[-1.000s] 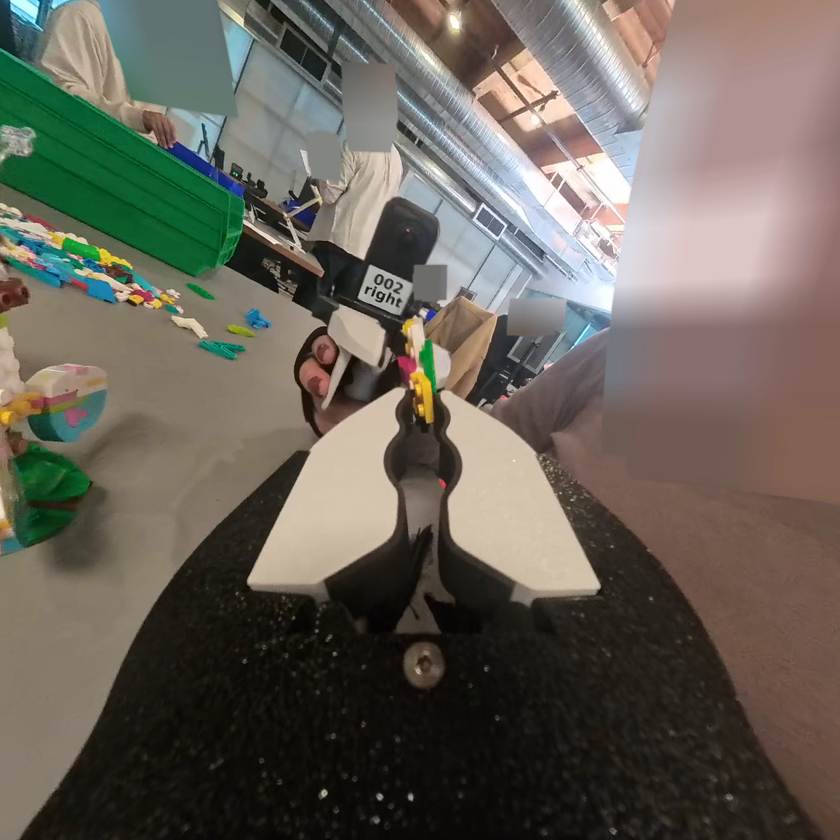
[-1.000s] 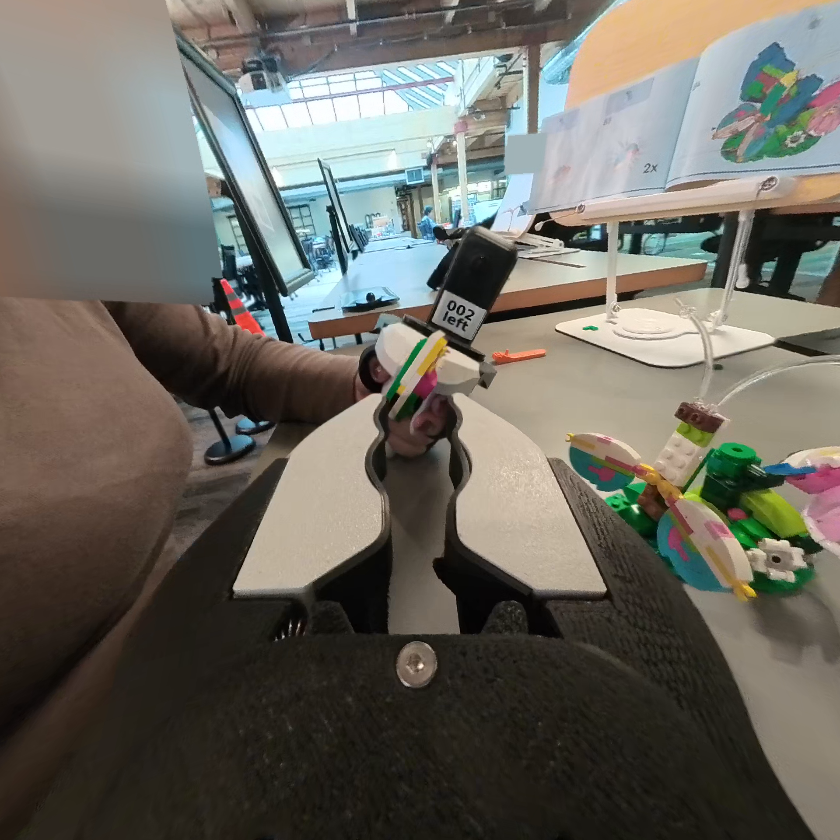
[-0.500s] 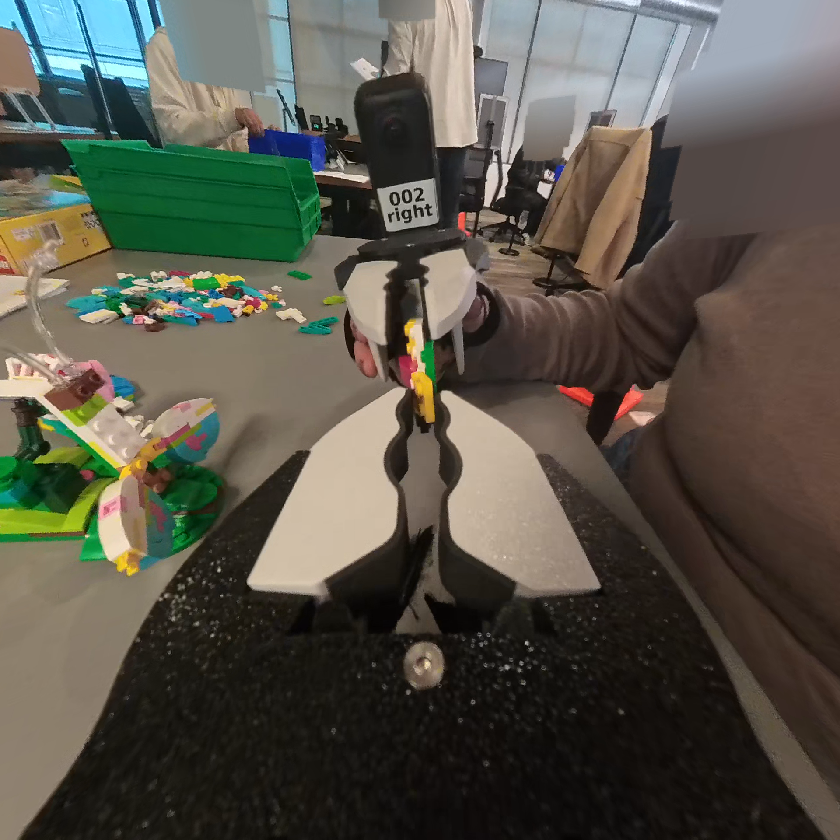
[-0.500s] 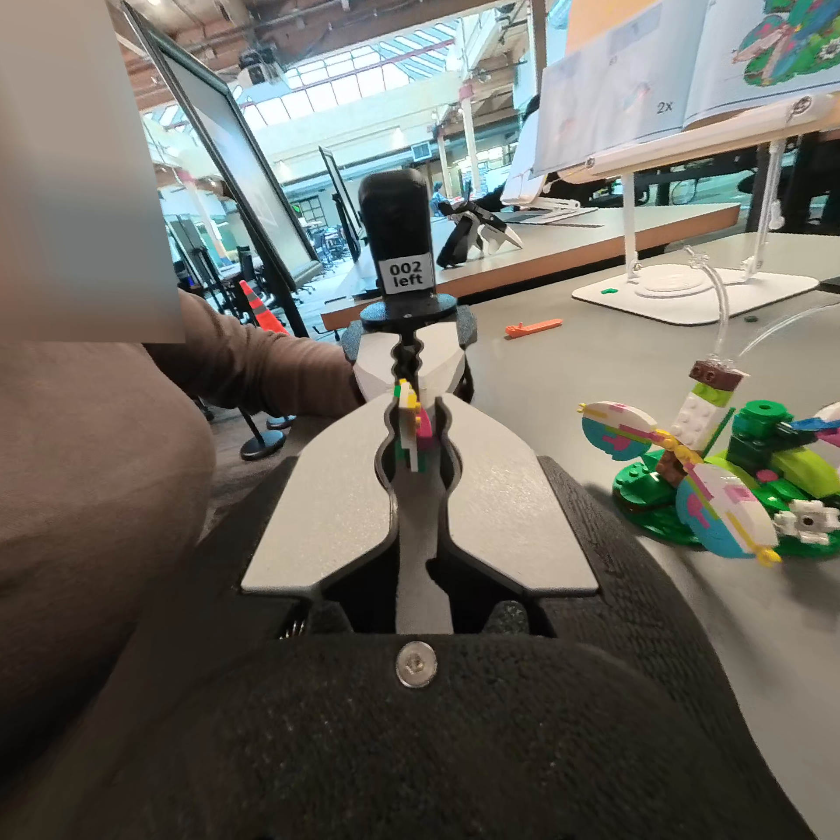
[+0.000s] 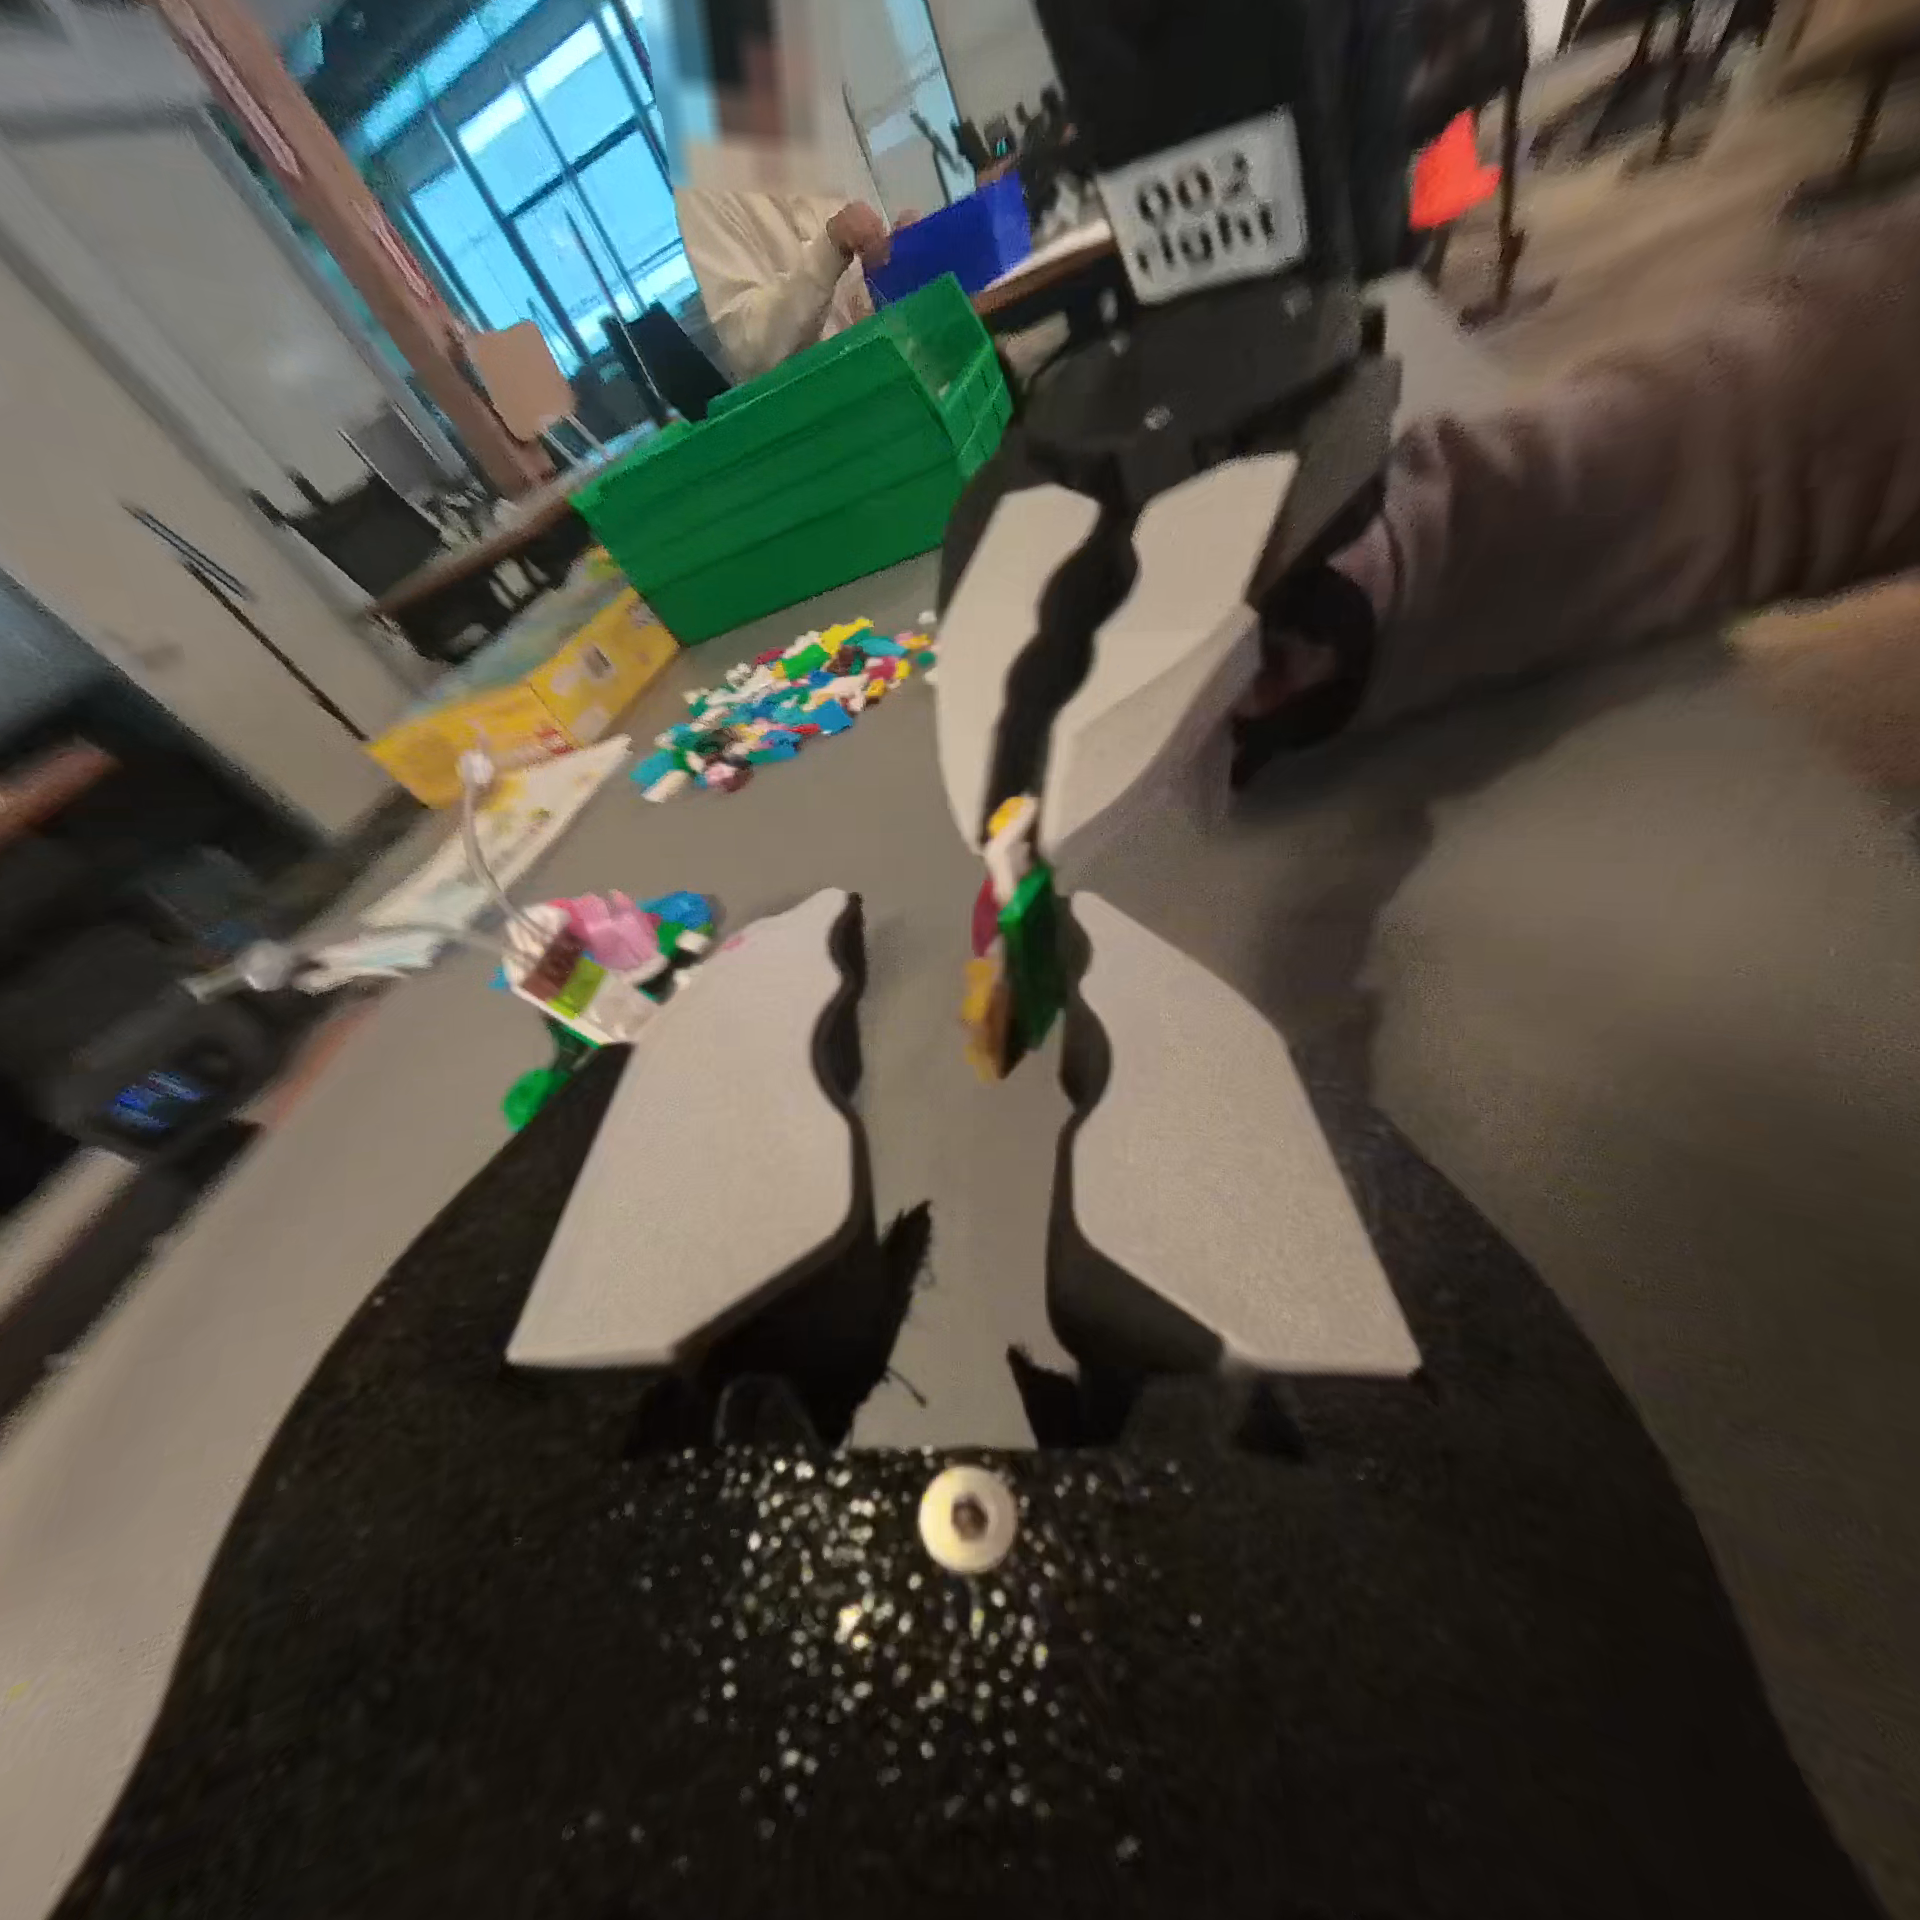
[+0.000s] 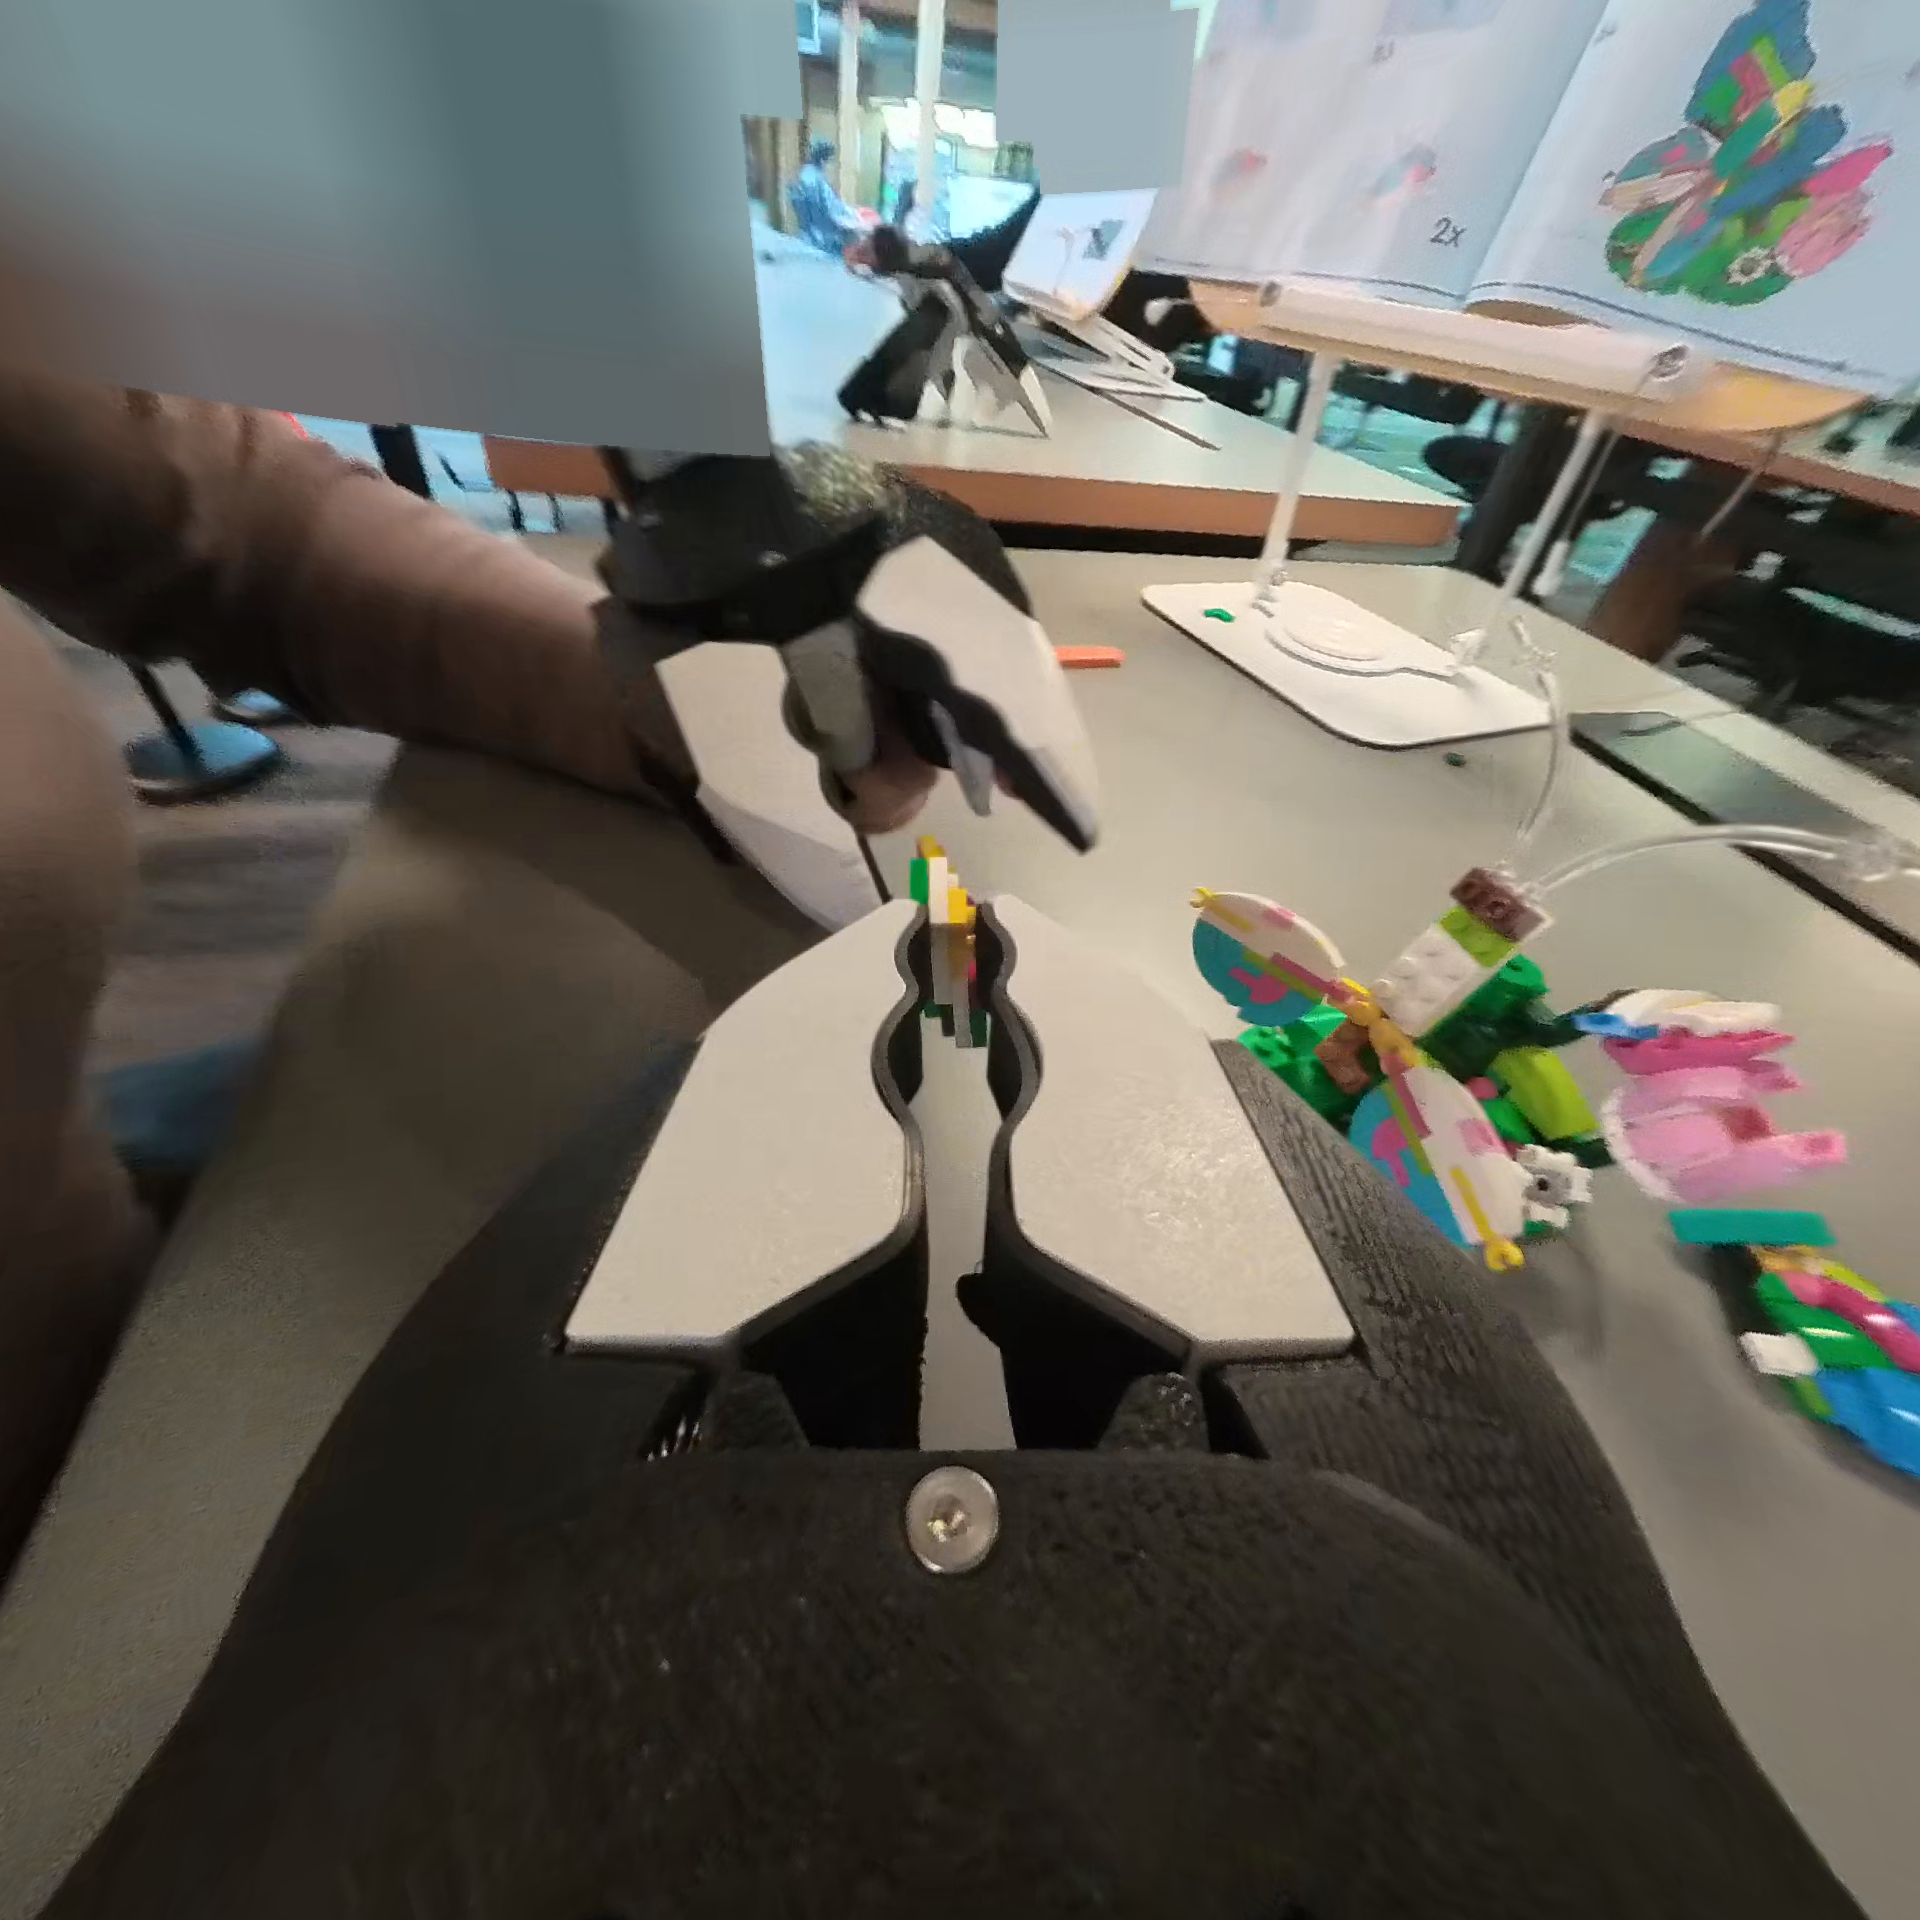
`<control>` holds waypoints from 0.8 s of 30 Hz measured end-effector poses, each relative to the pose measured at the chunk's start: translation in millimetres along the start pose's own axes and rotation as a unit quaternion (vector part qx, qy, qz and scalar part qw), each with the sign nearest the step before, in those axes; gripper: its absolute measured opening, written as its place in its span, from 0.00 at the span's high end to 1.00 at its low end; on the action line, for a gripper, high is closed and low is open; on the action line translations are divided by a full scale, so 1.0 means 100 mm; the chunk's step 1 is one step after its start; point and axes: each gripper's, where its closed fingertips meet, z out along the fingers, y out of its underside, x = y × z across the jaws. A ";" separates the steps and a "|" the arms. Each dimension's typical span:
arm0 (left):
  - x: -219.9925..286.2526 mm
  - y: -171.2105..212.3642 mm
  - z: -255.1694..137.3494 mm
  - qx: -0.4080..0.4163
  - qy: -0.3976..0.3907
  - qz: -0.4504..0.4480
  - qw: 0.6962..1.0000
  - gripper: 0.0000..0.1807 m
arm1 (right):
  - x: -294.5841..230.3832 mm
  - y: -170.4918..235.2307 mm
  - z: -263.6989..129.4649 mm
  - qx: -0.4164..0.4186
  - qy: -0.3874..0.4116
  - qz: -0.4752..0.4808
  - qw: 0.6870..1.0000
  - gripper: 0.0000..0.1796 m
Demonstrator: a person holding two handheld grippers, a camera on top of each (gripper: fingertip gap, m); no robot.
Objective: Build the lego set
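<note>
The grey tabletop (image 6: 1226, 831) carries, from big to small, green bins (image 5: 810, 499) at its far edge, an open instruction booklet (image 6: 1507, 156) on a white stand, the half-built butterfly model (image 6: 1403, 1049) and a heap of loose bricks (image 5: 790, 696). The left claw (image 5: 961, 935) is spread apart, holding nothing. The right claw (image 6: 951, 925) is clamped on a small wing piece (image 6: 951, 935) of green, white and yellow plates, held above the tabletop just beside the model.
</note>
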 end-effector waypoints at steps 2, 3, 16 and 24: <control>0.06 0.04 0.02 -0.019 -0.018 0.080 0.996 0.89 | 0.03 0.07 0.04 -0.026 0.023 -0.023 0.999 0.97; 0.06 0.06 0.03 -0.028 -0.027 0.107 0.994 0.92 | 0.05 0.11 0.05 -0.039 0.032 -0.031 0.998 0.97; 0.00 0.39 0.09 -0.113 -0.035 0.134 0.984 0.93 | 0.13 0.28 0.10 -0.097 0.068 -0.057 0.991 0.96; 0.00 0.37 0.09 -0.120 -0.052 0.168 0.977 0.95 | 0.15 0.31 0.11 -0.111 0.078 -0.068 0.988 0.96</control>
